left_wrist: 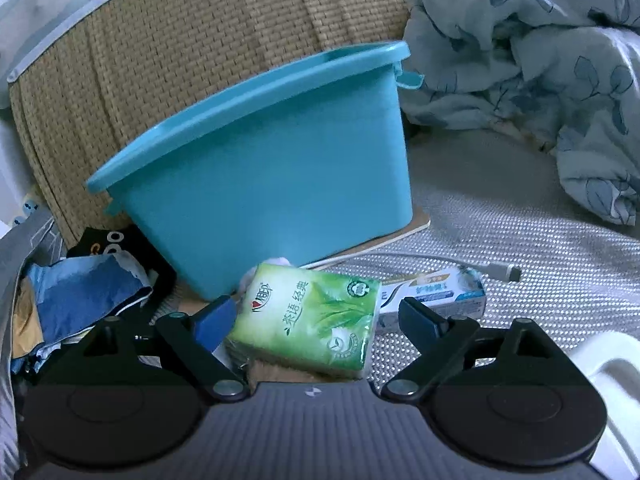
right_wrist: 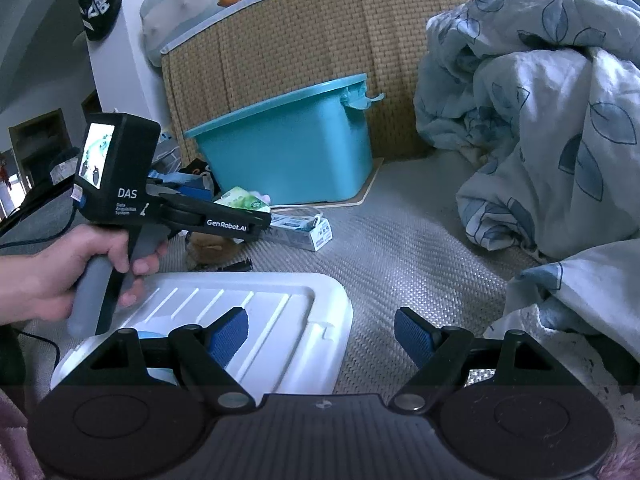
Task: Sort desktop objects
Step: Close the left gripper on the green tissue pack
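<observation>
A green tissue pack [left_wrist: 308,320] lies tilted on a brown object in front of the teal plastic bin [left_wrist: 272,168]. My left gripper [left_wrist: 316,308] stands open around the pack: the left pad is close against its left edge, and the right finger is clear of it. A white and blue toothpaste box [left_wrist: 440,292] lies just behind the pack. In the right wrist view the left gripper [right_wrist: 236,206] reaches over the tissue pack [right_wrist: 244,202], held by a person's hand [right_wrist: 80,264]. My right gripper [right_wrist: 320,316] is open and holds nothing, above the edge of a white plastic tray [right_wrist: 248,312].
A rumpled leaf-print blanket [right_wrist: 540,120] fills the right side. A woven mat panel [left_wrist: 180,60] stands behind the bin. A white cable [left_wrist: 500,270] lies past the toothpaste box. Blue cloth and dark clutter [left_wrist: 84,292] are piled on the left. A black clip [right_wrist: 238,266] lies near the tray.
</observation>
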`<state>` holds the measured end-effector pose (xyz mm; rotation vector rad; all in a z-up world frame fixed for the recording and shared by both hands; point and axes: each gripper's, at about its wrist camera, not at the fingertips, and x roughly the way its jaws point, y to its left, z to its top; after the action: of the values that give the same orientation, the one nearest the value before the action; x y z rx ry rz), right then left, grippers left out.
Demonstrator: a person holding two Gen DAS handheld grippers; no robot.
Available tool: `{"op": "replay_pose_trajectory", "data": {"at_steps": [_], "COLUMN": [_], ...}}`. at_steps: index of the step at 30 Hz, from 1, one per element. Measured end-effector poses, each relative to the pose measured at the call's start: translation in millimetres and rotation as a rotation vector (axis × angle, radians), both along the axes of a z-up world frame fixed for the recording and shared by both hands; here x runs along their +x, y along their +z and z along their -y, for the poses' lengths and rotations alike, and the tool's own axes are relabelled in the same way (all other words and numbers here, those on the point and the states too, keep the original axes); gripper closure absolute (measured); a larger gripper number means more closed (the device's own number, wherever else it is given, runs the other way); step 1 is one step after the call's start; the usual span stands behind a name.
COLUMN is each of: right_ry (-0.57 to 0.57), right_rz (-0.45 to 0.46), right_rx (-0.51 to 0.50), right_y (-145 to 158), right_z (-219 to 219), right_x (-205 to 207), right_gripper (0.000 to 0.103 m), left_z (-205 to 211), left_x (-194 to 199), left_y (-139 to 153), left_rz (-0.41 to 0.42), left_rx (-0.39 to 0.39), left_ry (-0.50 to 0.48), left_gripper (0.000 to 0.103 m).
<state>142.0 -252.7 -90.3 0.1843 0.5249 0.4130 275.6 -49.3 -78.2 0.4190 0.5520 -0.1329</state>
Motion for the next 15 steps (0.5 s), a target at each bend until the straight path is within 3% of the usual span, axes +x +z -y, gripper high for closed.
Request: {"op": "replay_pose_trajectory", "data": {"at_steps": [3, 7, 15], "right_ry": [-0.001, -0.001, -0.006], "right_rz": [-0.003, -0.003, -0.013], "right_rx": [0.004, 0.007, 0.013], "right_y": [0, 0, 0], "right_z": [0, 1, 2], "right_x": [1, 0, 2], "right_gripper": [0.019, 0.019, 0.019], "left_z": [-4, -10, -12], "left_x": [0, 2, -3], "left_y": [1, 1, 6], "left_rz": [-0.004, -0.029, -0.029], "left_rx": [-0.022, -0.058, -0.069], "left_ry": [0.014, 0.029, 0.047], "left_gripper": [0.013, 0.024, 0.026]}}
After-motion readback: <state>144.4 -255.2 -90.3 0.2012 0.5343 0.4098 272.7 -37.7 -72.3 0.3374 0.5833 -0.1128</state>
